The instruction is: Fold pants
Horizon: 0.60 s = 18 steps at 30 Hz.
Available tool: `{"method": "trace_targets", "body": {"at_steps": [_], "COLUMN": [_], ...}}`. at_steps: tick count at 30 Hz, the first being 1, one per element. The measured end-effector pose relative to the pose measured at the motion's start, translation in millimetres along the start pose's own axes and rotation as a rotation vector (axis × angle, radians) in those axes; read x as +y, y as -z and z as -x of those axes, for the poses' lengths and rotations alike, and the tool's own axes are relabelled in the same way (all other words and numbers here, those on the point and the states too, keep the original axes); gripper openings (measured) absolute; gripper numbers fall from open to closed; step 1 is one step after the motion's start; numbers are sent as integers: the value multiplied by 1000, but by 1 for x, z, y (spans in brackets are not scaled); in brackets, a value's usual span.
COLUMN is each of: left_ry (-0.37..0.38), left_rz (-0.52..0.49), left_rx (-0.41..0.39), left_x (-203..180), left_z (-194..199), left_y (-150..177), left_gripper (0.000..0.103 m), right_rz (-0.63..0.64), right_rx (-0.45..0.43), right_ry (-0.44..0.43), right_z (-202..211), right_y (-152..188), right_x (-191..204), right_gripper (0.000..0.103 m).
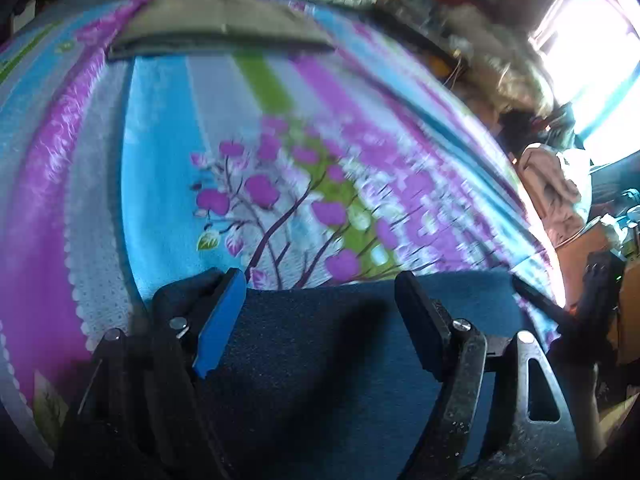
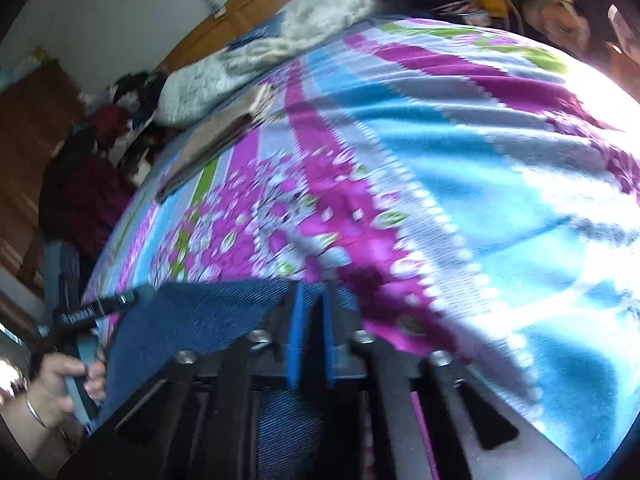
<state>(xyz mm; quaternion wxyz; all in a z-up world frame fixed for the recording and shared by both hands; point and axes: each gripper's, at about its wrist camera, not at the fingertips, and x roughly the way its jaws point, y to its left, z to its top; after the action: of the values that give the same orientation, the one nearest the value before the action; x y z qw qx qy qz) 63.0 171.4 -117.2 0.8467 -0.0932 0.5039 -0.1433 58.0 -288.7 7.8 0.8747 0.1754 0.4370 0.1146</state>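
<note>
Blue denim pants (image 1: pixel 320 340) fill the bottom of the left wrist view, their straight top edge lying across the flowered bedspread (image 1: pixel 168 168). My left gripper (image 1: pixel 320 300) is open, its fingers wide apart with the denim spread between and under them. In the right wrist view my right gripper (image 2: pixel 312 340) has its blue pads (image 2: pixel 295 340) almost together, shut on a fold of the denim pants (image 2: pixel 200 320). The left gripper (image 2: pixel 100 306) shows at the denim's left corner, held by a hand (image 2: pixel 60 372). The right gripper (image 1: pixel 596 284) appears dimly at the right edge.
A folded khaki garment (image 1: pixel 220 28) lies flat at the far side of the bed, also seen as folded khaki garment (image 2: pixel 224 132). A crumpled white quilt (image 2: pixel 260 52) is heaped behind it. Cluttered furniture (image 1: pixel 560 184) and a bright window (image 1: pixel 592 40) stand beside the bed.
</note>
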Motion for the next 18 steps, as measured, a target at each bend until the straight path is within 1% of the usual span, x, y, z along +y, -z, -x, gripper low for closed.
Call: {"method": "trace_targets", "body": {"at_steps": [1, 2, 3, 4, 5, 6, 7, 8, 9, 10, 11, 12, 13, 15, 16, 17, 18], "left_ry": [-30, -61, -92, -120, -130, -138, -128, -87, -35, 15, 67, 113, 165, 259, 296, 314, 315], "left_rz": [-44, -74, -114, -159, -183, -195, -194, -191, -193, -204, -225, -244, -266, -304, -305, -306, -305], "left_rx": [-32, -22, -17, -5, 2, 2, -23, -58, -93, -125, -151, -162, -163, -123, -84, -48, -15], "left_x": [-4, -8, -15, -22, -26, -28, -28, -28, -27, -28, -31, -33, -37, -48, -51, -52, -46], "left_z": [-3, -8, -11, -13, -11, -5, 11, 29, 50, 70, 94, 111, 124, 140, 138, 133, 125], "left_y": [-2, -3, -5, -7, -9, -12, -12, -12, -9, -3, 7, 17, 31, 65, 83, 98, 116], "left_gripper": [72, 72, 74, 75, 72, 61, 59, 60, 63, 64, 68, 73, 75, 75, 75, 75, 75], "right_rz": [27, -14, -55, -46, -26, -13, 13, 55, 98, 142, 187, 221, 242, 264, 271, 270, 268], "right_rx": [-7, -14, -32, -89, -156, -202, -222, -232, -233, -223, -210, -195, -177, -131, -102, -69, -19], "right_ry": [174, 129, 103, 110, 70, 20, -18, -47, -59, -77, -102, -126, -148, -206, -229, -234, -232], "right_z": [-4, -3, 6, 25, 51, 80, 106, 133, 157, 174, 190, 201, 207, 202, 193, 175, 154], "right_y": [0, -1, -4, -5, -3, 1, 9, 21, 35, 47, 63, 79, 93, 119, 130, 139, 147], "right_x": [-10, -23, -30, -28, -23, -17, -11, -2, 6, 18, 28, 37, 49, 61, 65, 64, 62], "right_gripper": [0, 0, 0, 1, 10, 10, 10, 10, 10, 10, 10, 10, 10, 10, 10, 10, 10]}}
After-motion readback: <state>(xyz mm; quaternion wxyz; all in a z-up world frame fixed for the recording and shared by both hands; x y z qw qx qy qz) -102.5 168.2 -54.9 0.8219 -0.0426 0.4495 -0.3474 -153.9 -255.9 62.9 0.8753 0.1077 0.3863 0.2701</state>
